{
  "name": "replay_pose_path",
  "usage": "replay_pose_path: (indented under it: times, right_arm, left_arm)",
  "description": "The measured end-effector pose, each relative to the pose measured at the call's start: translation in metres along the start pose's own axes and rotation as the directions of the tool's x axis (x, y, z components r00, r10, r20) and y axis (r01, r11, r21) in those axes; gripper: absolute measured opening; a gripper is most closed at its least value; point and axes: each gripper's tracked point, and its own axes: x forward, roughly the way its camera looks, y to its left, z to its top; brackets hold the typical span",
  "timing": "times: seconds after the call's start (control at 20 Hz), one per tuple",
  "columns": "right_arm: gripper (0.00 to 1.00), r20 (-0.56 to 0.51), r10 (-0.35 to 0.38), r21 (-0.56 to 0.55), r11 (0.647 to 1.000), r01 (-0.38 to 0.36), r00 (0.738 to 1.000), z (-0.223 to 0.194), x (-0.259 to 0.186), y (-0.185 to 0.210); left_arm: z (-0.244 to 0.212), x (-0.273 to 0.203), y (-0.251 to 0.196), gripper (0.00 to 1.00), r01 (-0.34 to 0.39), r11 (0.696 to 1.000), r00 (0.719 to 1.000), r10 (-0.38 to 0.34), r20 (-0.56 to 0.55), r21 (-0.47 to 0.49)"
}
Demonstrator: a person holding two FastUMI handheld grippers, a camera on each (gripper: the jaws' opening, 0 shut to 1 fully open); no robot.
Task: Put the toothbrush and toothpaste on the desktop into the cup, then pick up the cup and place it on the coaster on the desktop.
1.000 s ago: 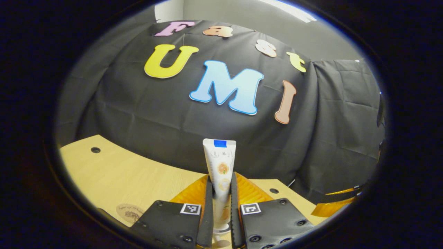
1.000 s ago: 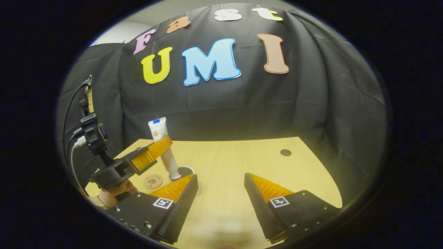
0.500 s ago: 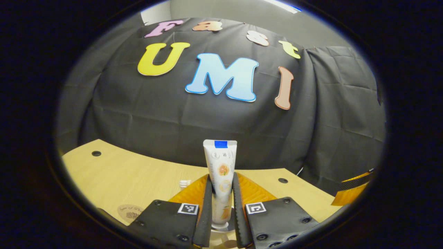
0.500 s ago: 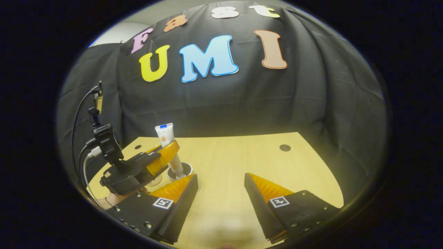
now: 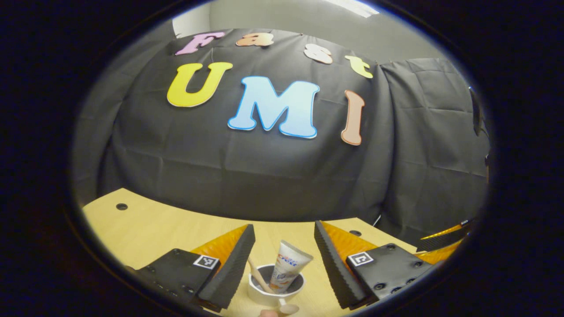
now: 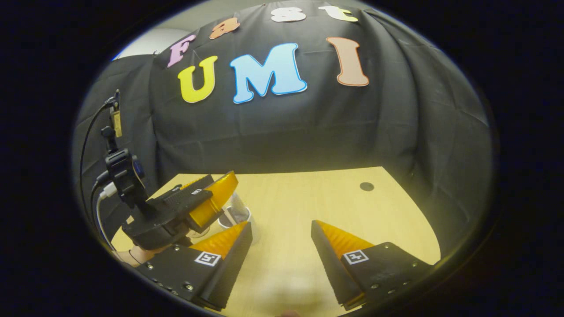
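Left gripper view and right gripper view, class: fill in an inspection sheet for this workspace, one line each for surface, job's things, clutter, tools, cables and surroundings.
Surface: light wooden desktop with small dark round holes.
Job's things: toothpaste stands tilted in the white cup; a toothbrush handle leans in it too. Coaster: nothing seen.
Clutter: nothing seen.
Tools: left tool open, fingers either side of the cup, touching nothing; right tool open over bare desktop, holding nothing.
Cables: black and white cables run from the left tool's rear.
Surroundings: black cloth wall behind the desk; a hand holds the left tool.
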Motion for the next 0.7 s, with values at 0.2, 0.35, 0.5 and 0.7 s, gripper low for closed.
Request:
replay_pose_path:
  times: [0.2,0.35,0.5,0.7]
  right_arm:
    - [0.85,0.006,-0.002,0.001,1.000,0.002,1.000,0.005,-0.001,0.010]
    - [0.86,0.002,-0.004,-0.005,1.000,0.004,1.000,0.007,0.001,0.020]
    - [0.86,-0.007,-0.004,-0.015,1.000,0.004,1.000,0.008,0.006,0.034]
    - [0.85,-0.039,0.003,-0.037,0.999,-0.004,0.999,0.006,0.014,0.057]
  left_arm:
    - [0.015,-0.011,0.010,0.88,-0.001,1.000,1.000,0.000,0.016,0.024]
    - [0.027,-0.021,0.020,0.90,-0.006,1.000,1.000,0.005,0.025,0.019]
    - [0.037,-0.030,0.031,0.90,-0.011,1.000,1.000,0.010,0.029,0.021]
    - [0.046,-0.046,0.049,0.90,-0.028,0.999,0.999,0.028,0.029,0.022]
